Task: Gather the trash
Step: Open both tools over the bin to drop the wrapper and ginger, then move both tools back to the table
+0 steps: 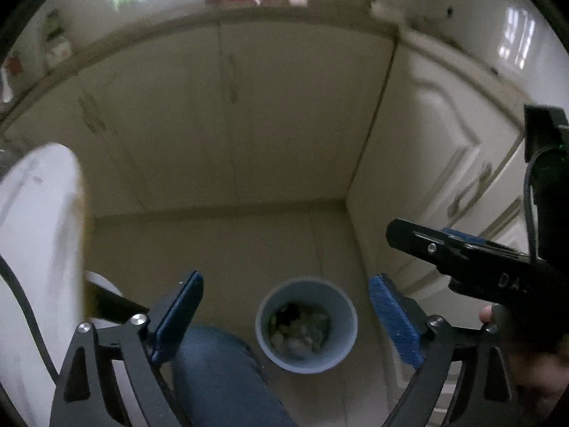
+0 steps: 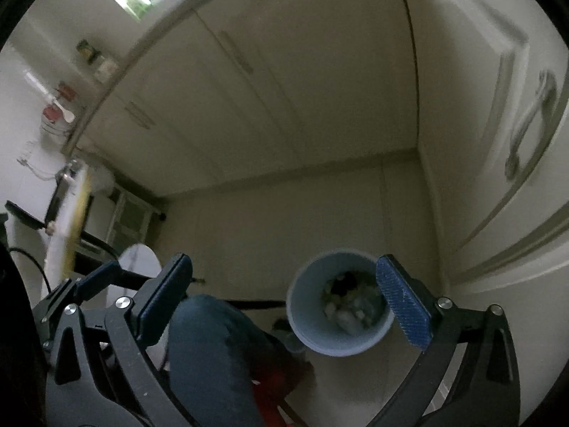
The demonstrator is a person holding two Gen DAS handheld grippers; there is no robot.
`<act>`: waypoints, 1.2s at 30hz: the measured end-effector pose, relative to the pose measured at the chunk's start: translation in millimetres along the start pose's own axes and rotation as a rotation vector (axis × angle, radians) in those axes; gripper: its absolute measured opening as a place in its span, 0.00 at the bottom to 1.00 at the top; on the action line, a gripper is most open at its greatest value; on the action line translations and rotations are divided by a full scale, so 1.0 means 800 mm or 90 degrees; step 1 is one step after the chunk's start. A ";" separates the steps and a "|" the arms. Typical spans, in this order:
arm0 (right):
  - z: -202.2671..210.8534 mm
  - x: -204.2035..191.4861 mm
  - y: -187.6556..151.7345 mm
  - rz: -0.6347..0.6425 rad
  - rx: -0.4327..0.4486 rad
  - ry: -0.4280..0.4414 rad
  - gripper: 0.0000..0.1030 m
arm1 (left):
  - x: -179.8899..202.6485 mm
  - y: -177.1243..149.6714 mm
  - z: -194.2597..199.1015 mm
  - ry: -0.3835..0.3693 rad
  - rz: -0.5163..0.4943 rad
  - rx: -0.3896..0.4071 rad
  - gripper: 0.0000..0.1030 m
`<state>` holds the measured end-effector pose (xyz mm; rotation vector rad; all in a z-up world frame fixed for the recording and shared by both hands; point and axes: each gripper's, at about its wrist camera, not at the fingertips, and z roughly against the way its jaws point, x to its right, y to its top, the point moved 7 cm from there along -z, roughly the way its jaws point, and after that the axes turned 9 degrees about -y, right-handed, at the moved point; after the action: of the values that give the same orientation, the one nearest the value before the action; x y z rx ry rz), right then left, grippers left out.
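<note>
A light blue trash bin point(image 1: 306, 323) stands on the floor below both grippers, with mixed trash in its bottom. It also shows in the right wrist view point(image 2: 338, 306). My left gripper point(image 1: 284, 316) is open and empty, high above the bin. My right gripper point(image 2: 284, 299) is open and empty, its right pad overlapping the bin's rim in view. The right gripper's body point(image 1: 473, 263) shows at the right of the left wrist view, beside the left gripper.
Cream cabinet doors point(image 1: 231, 117) form a corner behind the bin, with a panelled door with a handle point(image 2: 526, 124) on the right. A leg in blue jeans point(image 1: 220, 377) is below the grippers. A white object point(image 1: 39, 235) stands at the left.
</note>
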<state>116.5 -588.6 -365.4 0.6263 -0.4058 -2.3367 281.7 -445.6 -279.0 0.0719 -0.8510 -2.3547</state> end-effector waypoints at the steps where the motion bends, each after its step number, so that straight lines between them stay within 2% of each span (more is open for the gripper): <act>1: 0.012 -0.009 0.007 0.005 0.014 0.003 1.00 | -0.004 0.004 0.023 0.003 0.004 0.025 0.93; 5: 0.057 -0.049 0.027 0.031 0.062 0.013 1.00 | -0.022 -0.008 0.108 0.026 0.024 0.094 0.97; 9: 0.095 -0.103 0.045 0.063 0.103 0.038 1.00 | -0.065 -0.022 0.180 0.056 0.068 0.150 0.99; 16: 0.151 -0.245 0.052 0.156 0.147 0.107 1.00 | -0.166 -0.063 0.304 0.120 0.178 0.233 0.99; 20: 0.157 -0.334 0.036 0.219 0.152 0.135 1.00 | -0.222 -0.108 0.376 0.184 0.220 0.267 0.99; 25: 0.153 -0.443 0.004 0.295 0.155 0.176 1.00 | -0.262 -0.170 0.445 0.251 0.275 0.294 0.99; 31: 0.139 -0.553 -0.031 0.383 0.150 0.209 1.00 | -0.289 -0.196 0.473 0.309 0.325 0.315 0.99; 36: 0.119 -0.609 -0.049 0.439 0.146 0.197 1.00 | -0.321 -0.186 0.468 0.335 0.347 0.313 0.99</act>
<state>364.8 -218.1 -144.6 0.7916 -0.6328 -1.5258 313.3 0.3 -111.0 0.5599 -0.9998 -1.4821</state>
